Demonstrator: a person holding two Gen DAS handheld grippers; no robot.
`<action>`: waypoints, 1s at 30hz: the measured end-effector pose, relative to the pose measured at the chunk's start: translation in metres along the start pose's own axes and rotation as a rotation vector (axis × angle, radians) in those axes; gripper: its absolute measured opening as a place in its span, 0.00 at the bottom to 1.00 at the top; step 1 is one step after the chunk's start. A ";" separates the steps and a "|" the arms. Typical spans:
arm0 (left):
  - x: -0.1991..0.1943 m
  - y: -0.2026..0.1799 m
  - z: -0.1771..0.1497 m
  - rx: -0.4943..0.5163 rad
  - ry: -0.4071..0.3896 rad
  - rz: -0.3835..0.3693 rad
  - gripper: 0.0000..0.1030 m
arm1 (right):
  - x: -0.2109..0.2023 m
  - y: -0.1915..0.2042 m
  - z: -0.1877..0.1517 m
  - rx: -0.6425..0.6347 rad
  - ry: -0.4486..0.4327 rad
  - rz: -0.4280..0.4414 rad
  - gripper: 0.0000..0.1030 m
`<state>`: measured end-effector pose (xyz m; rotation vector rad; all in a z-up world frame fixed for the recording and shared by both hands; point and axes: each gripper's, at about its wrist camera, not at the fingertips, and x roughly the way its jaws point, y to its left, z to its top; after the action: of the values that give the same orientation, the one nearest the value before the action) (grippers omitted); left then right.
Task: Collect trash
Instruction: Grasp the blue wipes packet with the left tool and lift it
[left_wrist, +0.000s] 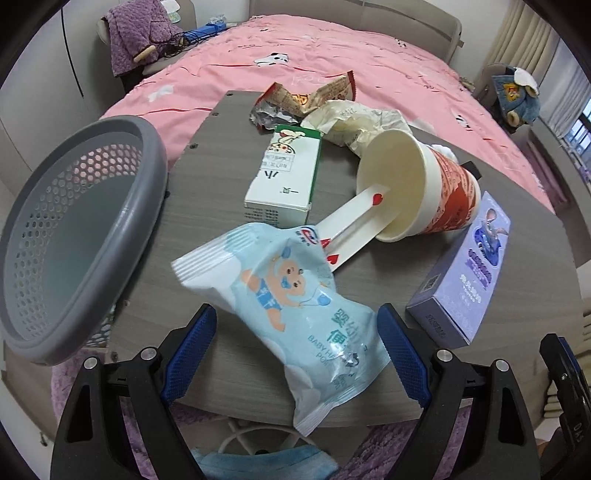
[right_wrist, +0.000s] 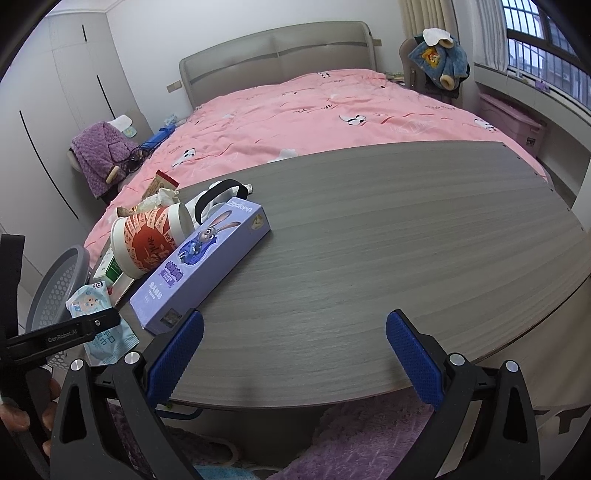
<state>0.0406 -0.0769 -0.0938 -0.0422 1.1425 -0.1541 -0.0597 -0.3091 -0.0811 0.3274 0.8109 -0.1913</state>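
Note:
Trash lies on a grey wooden table (left_wrist: 207, 173). A light blue wipes packet (left_wrist: 291, 314) lies at the near edge, between the fingers of my open left gripper (left_wrist: 297, 350), which do not touch it. Behind it are a white and green carton (left_wrist: 284, 181), a tipped paper cup (left_wrist: 417, 184) with a wrapped straw (left_wrist: 354, 221), a purple box (left_wrist: 465, 273), a crumpled paper wrapper (left_wrist: 354, 122) and a red snack wrapper (left_wrist: 310, 96). A grey perforated basket (left_wrist: 74, 236) stands tilted at the left. My right gripper (right_wrist: 295, 350) is open and empty over bare table (right_wrist: 369, 240), right of the purple box (right_wrist: 207, 258).
A bed with a pink cover (right_wrist: 332, 110) stands behind the table. A purple rug (right_wrist: 369, 435) lies below the table edge. Chairs with clothes stand at the bed's left (right_wrist: 99, 155) and right (right_wrist: 436, 55). The left gripper's body (right_wrist: 59, 332) shows at the right view's left edge.

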 end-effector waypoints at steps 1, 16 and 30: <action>0.001 0.001 0.000 0.000 0.005 -0.009 0.80 | 0.000 0.001 0.000 -0.002 0.000 -0.001 0.94; -0.015 0.014 -0.011 0.033 -0.038 -0.020 0.51 | -0.002 0.022 -0.001 -0.028 0.002 0.002 0.94; -0.058 0.030 -0.011 0.100 -0.209 0.068 0.51 | 0.022 0.077 0.000 -0.100 0.031 0.043 0.94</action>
<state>0.0098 -0.0389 -0.0493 0.0682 0.9255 -0.1426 -0.0224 -0.2385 -0.0808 0.2538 0.8399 -0.1050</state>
